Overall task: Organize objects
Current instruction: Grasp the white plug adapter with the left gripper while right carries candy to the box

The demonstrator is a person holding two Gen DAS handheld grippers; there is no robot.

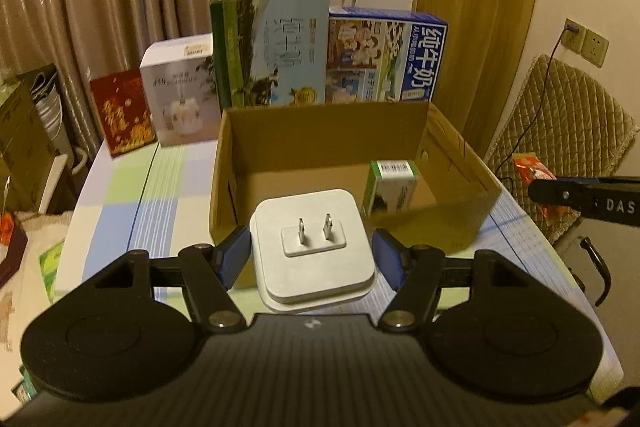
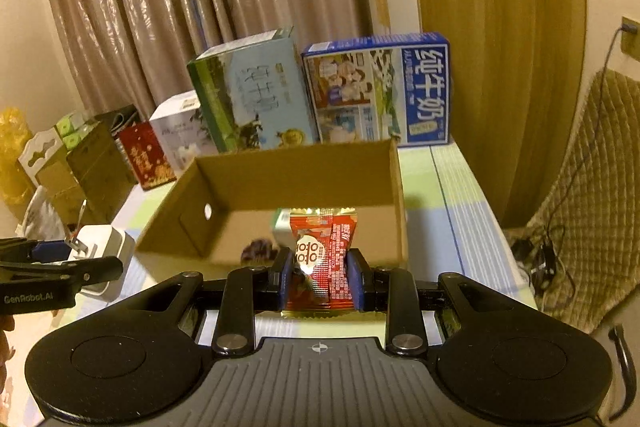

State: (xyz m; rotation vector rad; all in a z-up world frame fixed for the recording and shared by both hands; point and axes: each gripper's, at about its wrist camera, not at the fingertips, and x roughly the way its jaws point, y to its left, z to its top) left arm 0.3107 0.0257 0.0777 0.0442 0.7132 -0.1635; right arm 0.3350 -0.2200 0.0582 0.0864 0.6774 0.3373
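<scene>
Left gripper (image 1: 310, 259) clamped on charger (image 1: 314, 251) at frame centre, right gripper (image 2: 320, 279) clamped on snack packet (image 2: 322, 259); carry both over box (image 1: 320, 131) rim, release low beside small carton (image 1: 392, 187).

Small green carton (image 1: 392, 187) print (probably milk) unreadable.

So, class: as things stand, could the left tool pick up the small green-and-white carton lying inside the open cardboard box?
Probably not yet: the left tool is shut on the white two-pin plug adapter, though the small green-and-white carton lies uncovered in the open-topped cardboard box.
</scene>
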